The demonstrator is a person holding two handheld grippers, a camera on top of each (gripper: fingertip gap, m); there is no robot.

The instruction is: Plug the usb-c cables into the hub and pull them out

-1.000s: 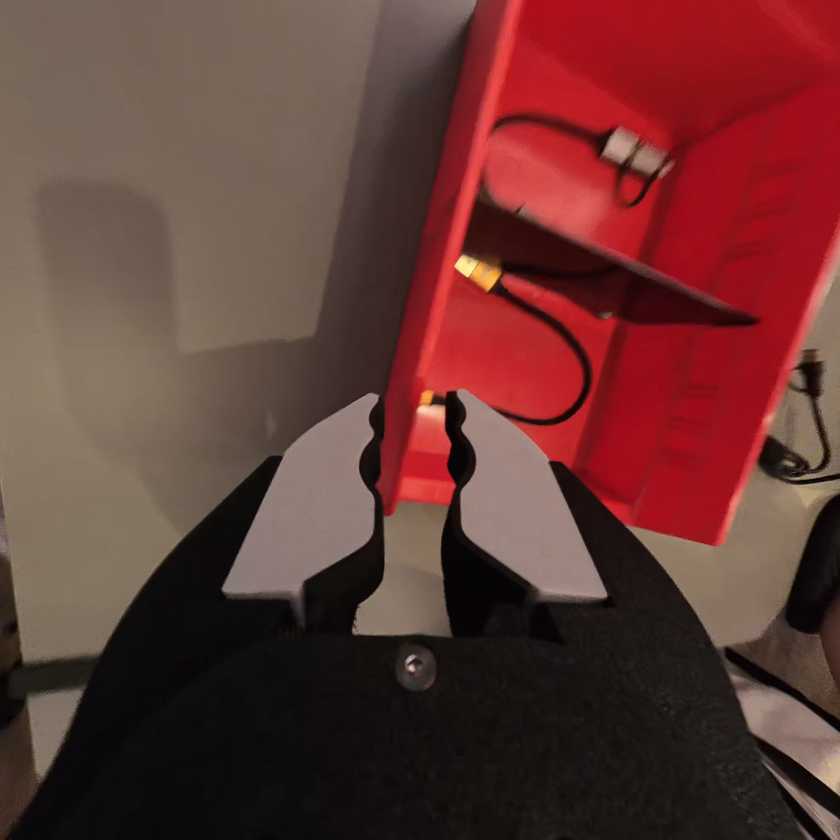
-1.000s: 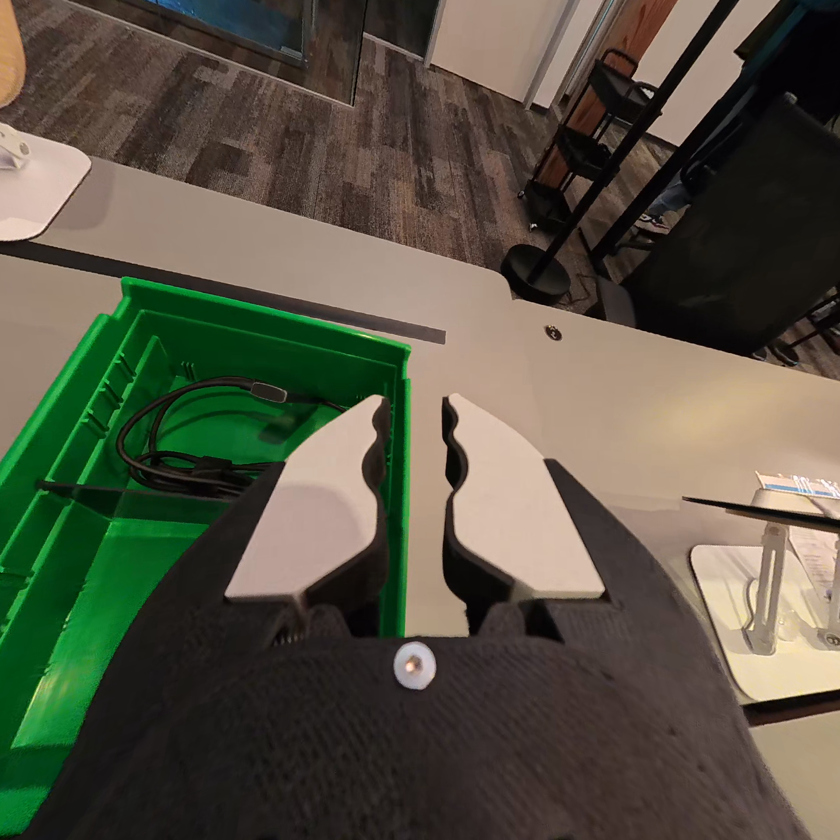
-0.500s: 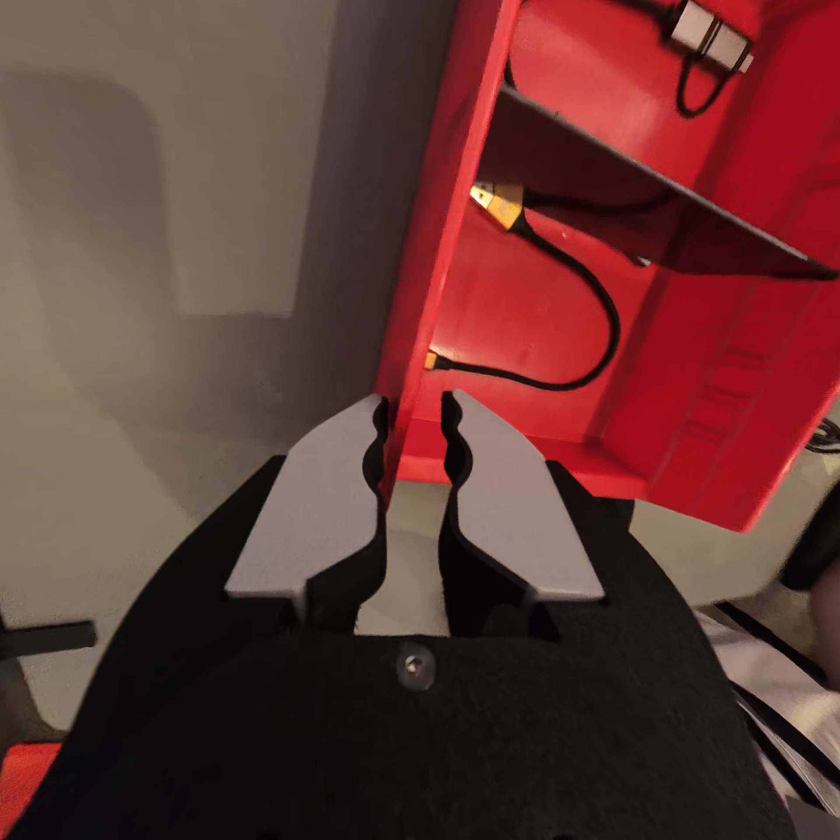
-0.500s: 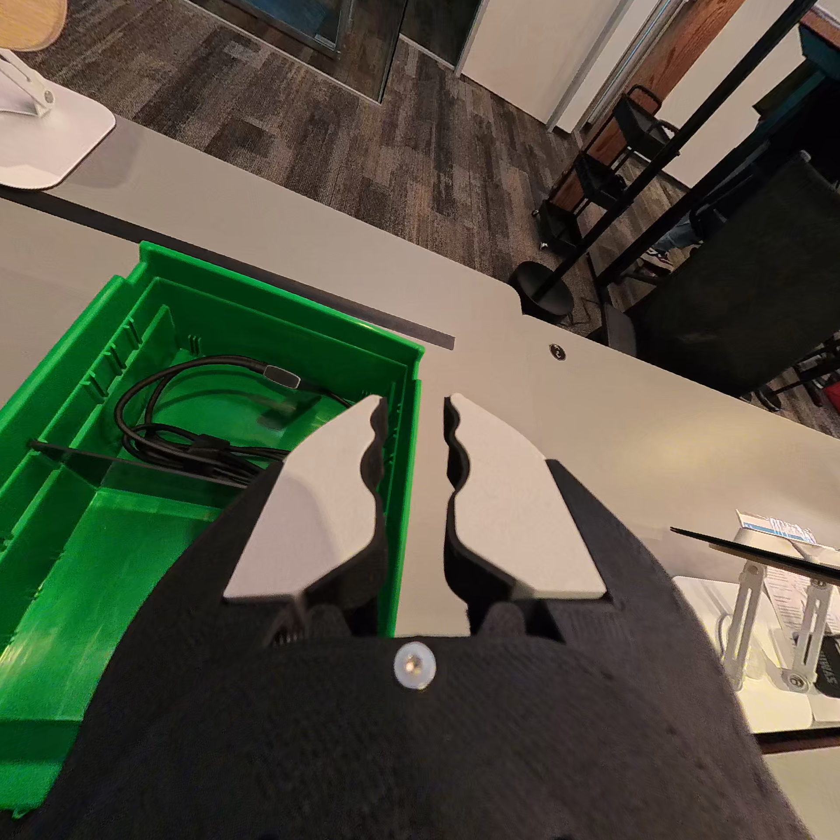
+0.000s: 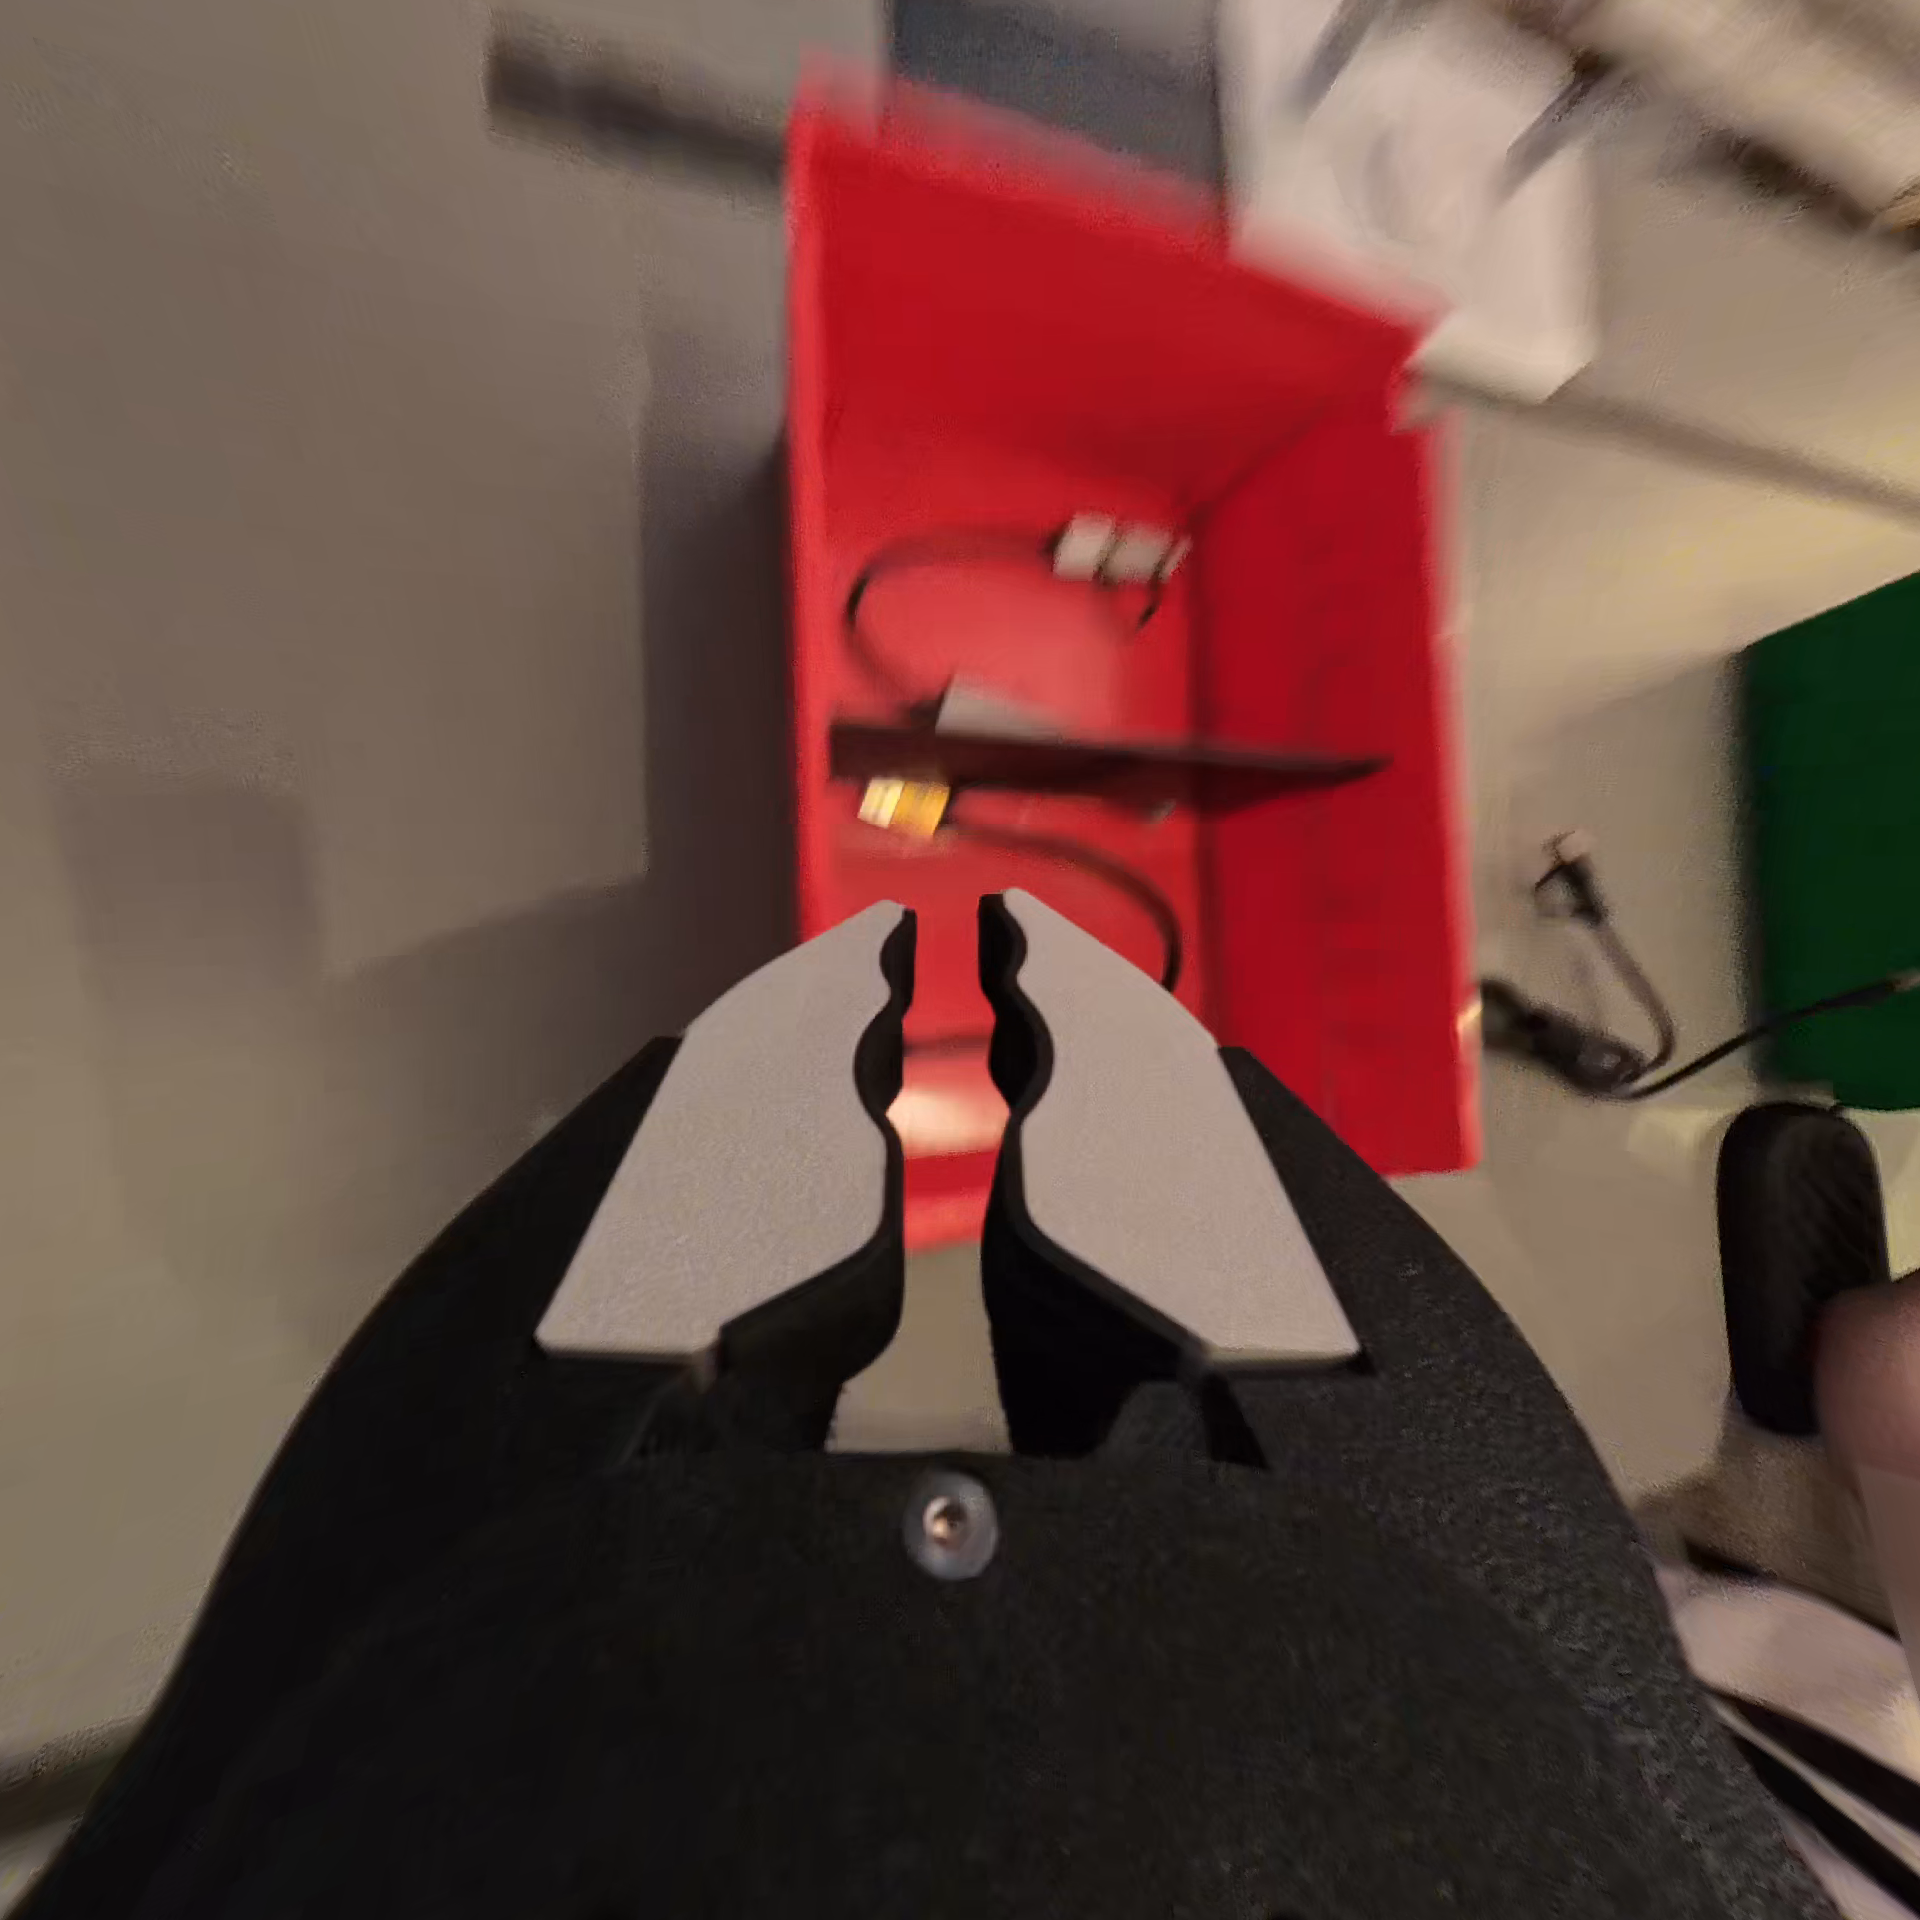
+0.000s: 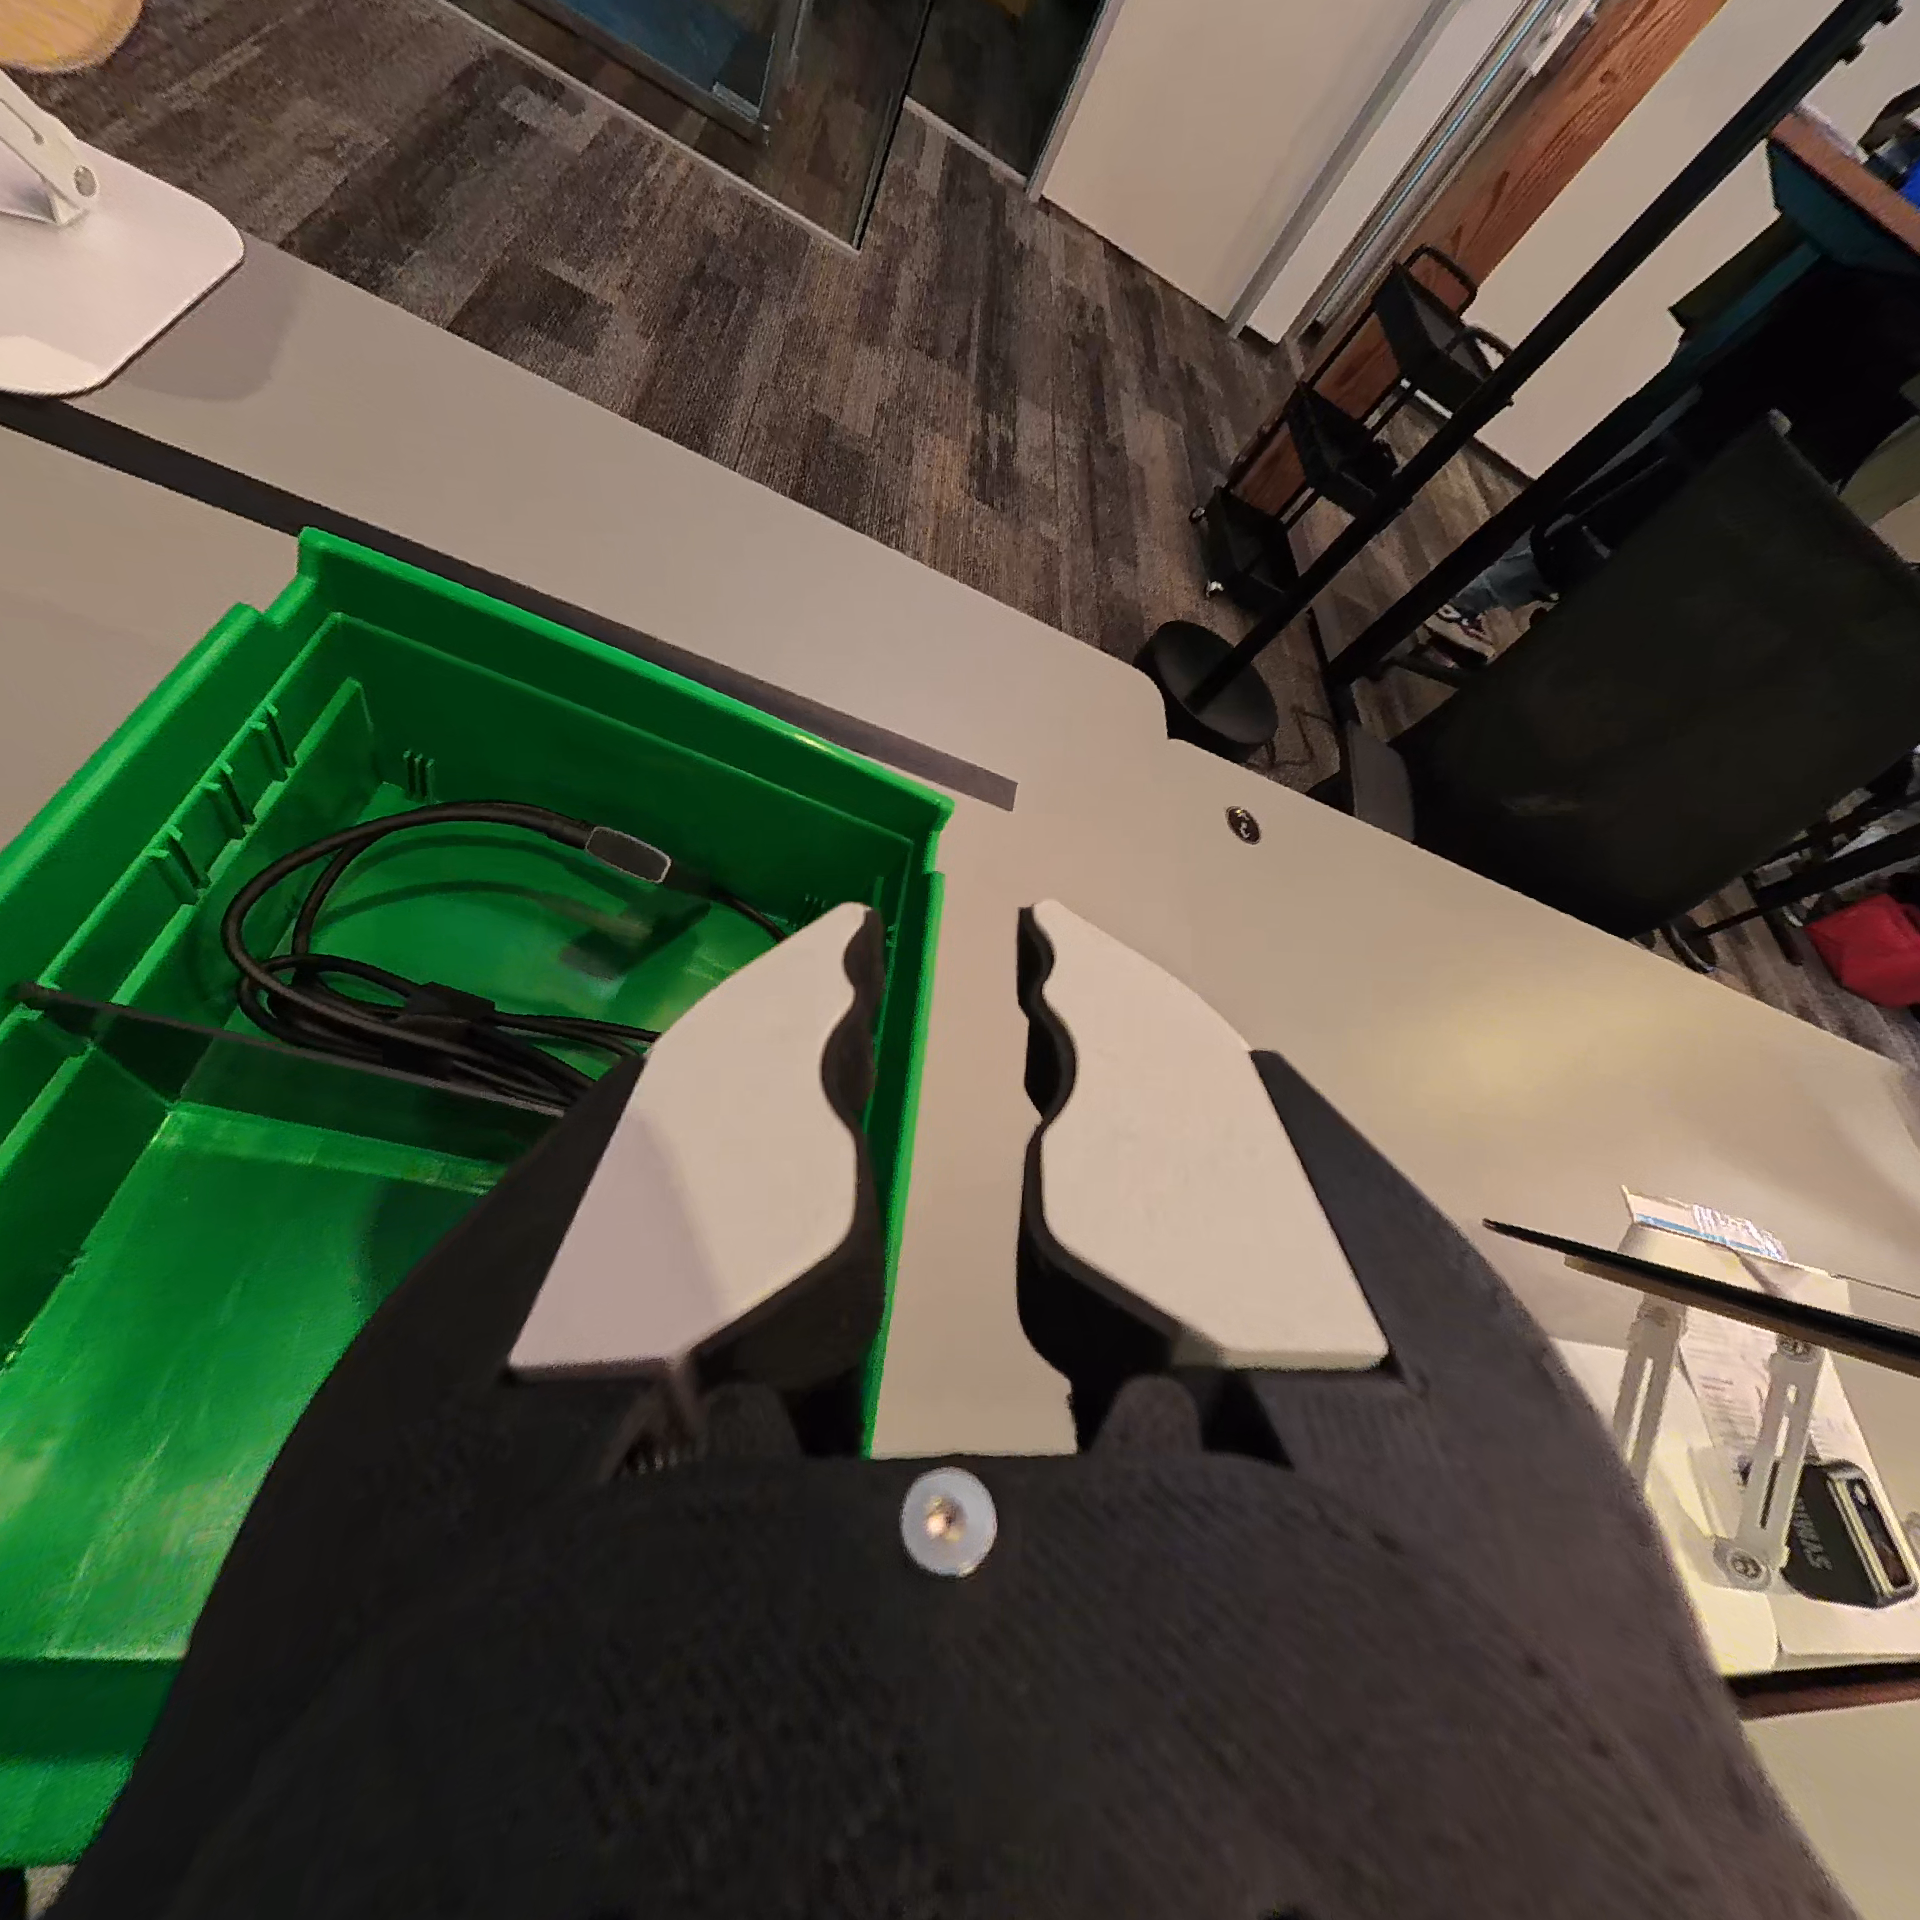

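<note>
In the blurred left wrist view, a red bin (image 5: 1330,727) stands on the table, split by a dark divider (image 5: 1091,764). Its near section holds a black cable with a gold plug (image 5: 904,808). Its far section holds a small silver device (image 5: 1117,551) on a looped black cable. My left gripper (image 5: 948,916) is empty over the bin's near end, its jaws only a narrow gap apart. In the right wrist view, a green bin (image 6: 925,842) holds a coiled black cable (image 6: 343,997) with a grey plug (image 6: 629,857). My right gripper (image 6: 945,914) is open and empty above that bin's right wall.
A loose black cable (image 5: 1600,997) lies on the table between the red bin and the green bin (image 5: 1839,831). White stands sit at the back left (image 6: 104,270) and front right (image 6: 1766,1403). The table's far edge drops to a floor with chairs.
My left gripper has pulled back and swung, so the whole red bin now shows, and its jaws have narrowed. My right gripper has edged nearer the green bin, its opening unchanged.
</note>
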